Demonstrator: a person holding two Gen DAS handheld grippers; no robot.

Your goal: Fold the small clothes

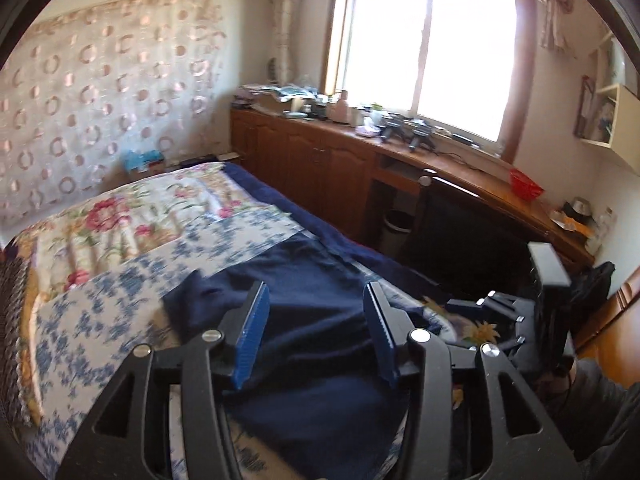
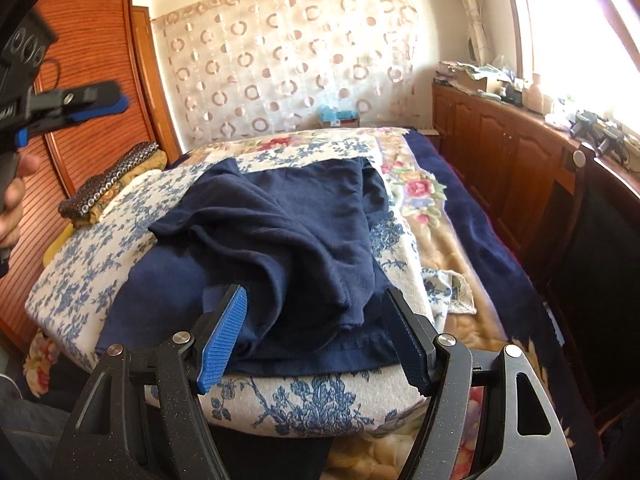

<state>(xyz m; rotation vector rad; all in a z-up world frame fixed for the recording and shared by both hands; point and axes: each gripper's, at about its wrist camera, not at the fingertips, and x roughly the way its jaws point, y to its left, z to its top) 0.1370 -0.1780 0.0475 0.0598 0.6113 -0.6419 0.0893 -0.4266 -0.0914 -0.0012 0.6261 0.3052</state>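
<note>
Your left gripper (image 1: 316, 308) stands with its ribbed blue pads (image 1: 252, 332) apart and nothing between them, above the garment. Your right gripper (image 2: 316, 332) is likewise spread and empty, its jaws flanking the near hem without pressing it. The crumpled navy knit garment (image 2: 280, 240) lies bunched on the blue-flowered white cushion (image 2: 80, 280), atop the floral bedspread (image 2: 420, 188). Risk: closing on the rumpled upper layer alone would drag the cloth into a heap; pinching the cushion cover beneath would lift both.
</note>
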